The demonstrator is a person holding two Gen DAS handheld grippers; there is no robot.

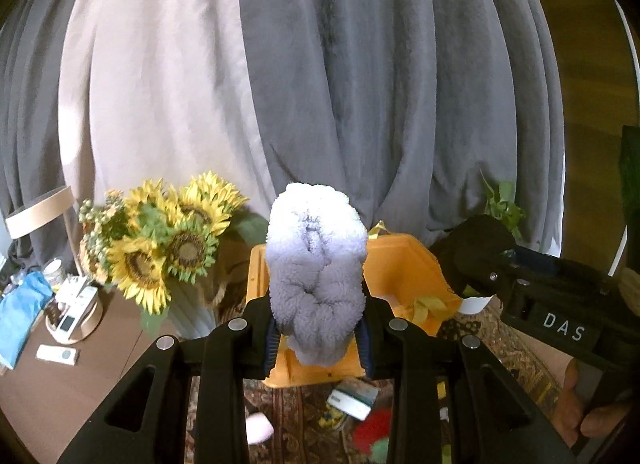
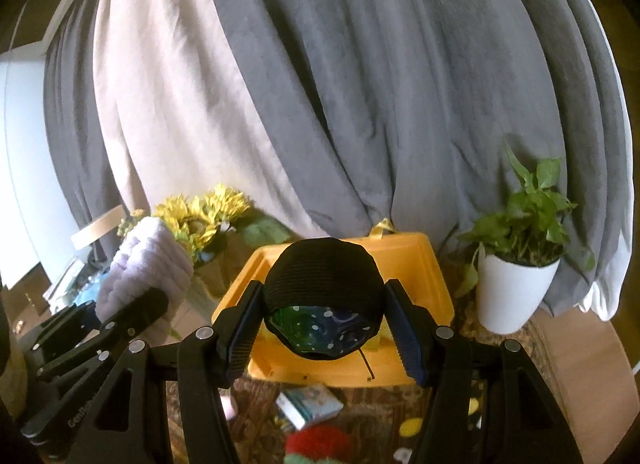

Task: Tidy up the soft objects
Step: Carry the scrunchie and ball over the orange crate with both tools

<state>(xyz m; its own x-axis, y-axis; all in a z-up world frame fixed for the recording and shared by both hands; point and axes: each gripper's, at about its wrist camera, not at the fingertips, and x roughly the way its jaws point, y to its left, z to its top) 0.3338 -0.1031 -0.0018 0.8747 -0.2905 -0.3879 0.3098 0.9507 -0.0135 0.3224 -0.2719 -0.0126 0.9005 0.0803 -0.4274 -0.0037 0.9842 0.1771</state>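
My left gripper (image 1: 318,338) is shut on a fluffy lavender-and-white rolled sock (image 1: 317,264) and holds it upright above the yellow bin (image 1: 404,264). My right gripper (image 2: 324,338) is shut on a black rolled sock bundle (image 2: 324,284) with a dotted green-blue inside, held over the same yellow bin (image 2: 416,260). The right gripper and its black bundle (image 1: 476,248) show at the right of the left wrist view. The left gripper's lavender sock (image 2: 148,264) shows at the left of the right wrist view.
Sunflowers in a vase (image 1: 168,240) stand left of the bin, a potted plant (image 2: 516,264) right of it. Grey curtains (image 2: 360,84) hang behind. On the patterned rug lie a red-green plush (image 2: 316,444), a small box (image 2: 308,404) and yellow bits. A brown table (image 1: 60,380) with clutter is at left.
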